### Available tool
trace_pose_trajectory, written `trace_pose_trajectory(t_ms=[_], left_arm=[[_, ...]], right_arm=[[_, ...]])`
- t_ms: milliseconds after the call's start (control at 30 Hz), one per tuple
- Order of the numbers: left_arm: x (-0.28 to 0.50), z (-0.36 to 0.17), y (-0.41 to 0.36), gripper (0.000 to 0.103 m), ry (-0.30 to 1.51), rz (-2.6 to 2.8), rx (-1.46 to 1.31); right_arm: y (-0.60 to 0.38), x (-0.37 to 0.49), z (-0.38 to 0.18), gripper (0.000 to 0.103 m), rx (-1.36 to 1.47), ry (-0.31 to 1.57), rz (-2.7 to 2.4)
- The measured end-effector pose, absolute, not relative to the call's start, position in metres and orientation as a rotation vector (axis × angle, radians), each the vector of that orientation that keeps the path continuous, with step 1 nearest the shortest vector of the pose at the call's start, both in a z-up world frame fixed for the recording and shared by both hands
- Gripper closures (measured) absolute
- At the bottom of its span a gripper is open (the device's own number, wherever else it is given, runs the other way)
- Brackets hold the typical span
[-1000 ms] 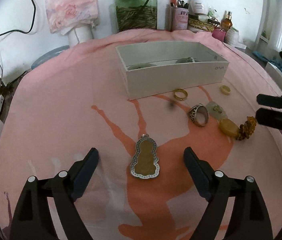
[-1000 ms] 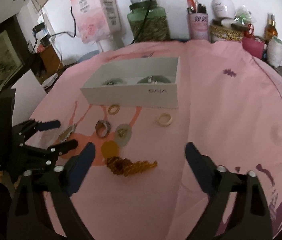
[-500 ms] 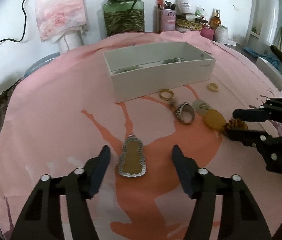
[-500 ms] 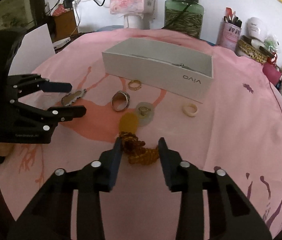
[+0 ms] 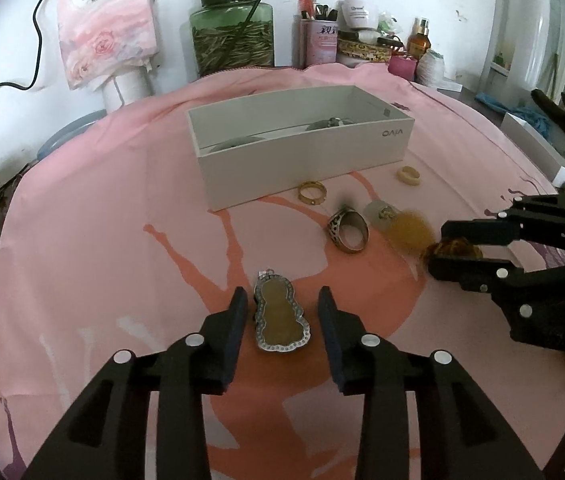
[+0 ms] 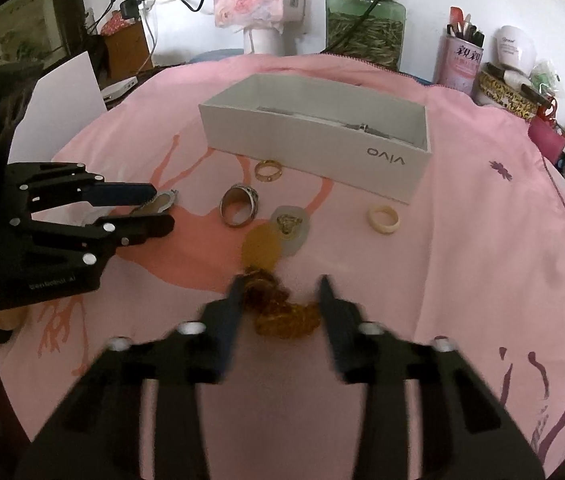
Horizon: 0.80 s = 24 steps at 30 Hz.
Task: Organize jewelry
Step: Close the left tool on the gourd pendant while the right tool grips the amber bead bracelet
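A gourd-shaped pendant (image 5: 280,316) with a silver rim lies on the pink cloth between the fingers of my left gripper (image 5: 282,304). Its jaws are closing, with a slim gap left on both sides of the pendant. My right gripper (image 6: 280,294) is closing on the amber bead bracelet (image 6: 282,314), and its pads touch the beads. The bracelet's amber oval (image 6: 261,250) lies just ahead. The left wrist view shows the right gripper (image 5: 440,248) with beads between its tips. The right wrist view shows the left gripper (image 6: 162,208) astride the pendant.
A white open box (image 5: 302,160) stands further back with some pieces inside. Before it lie a gold ring (image 5: 312,193), a silver ring (image 5: 347,229), a cream ring (image 5: 408,176) and a pale jade piece (image 5: 378,212). Jars and cosmetics line the wall.
Both pairs of jaws have narrowed a lot. The left ones drew in around the gourd pendant. The right gripper rolled, shifted onto the amber bracelet and closed on it.
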<state>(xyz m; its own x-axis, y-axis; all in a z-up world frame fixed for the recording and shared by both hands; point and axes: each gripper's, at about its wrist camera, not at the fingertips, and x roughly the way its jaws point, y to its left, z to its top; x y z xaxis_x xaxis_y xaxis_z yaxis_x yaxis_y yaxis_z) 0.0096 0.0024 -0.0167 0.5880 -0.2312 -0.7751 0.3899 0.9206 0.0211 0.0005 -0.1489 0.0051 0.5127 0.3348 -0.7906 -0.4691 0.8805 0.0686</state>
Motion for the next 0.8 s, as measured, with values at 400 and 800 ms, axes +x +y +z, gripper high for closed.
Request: trace_pose_trajectory(t_ms=[400,800], left_arm=[[0.004,0.001,0.015,0.078,0.804,-0.371,0.132],[0.004,0.004,0.014,0.078,0.782,-0.349,0.148]], right_arm=[[-0.167,0.0,0.019,0.08,-0.032,0.869,0.512],[-0.18,0.004,0.028,0.08,0.021,0.839,0.478]])
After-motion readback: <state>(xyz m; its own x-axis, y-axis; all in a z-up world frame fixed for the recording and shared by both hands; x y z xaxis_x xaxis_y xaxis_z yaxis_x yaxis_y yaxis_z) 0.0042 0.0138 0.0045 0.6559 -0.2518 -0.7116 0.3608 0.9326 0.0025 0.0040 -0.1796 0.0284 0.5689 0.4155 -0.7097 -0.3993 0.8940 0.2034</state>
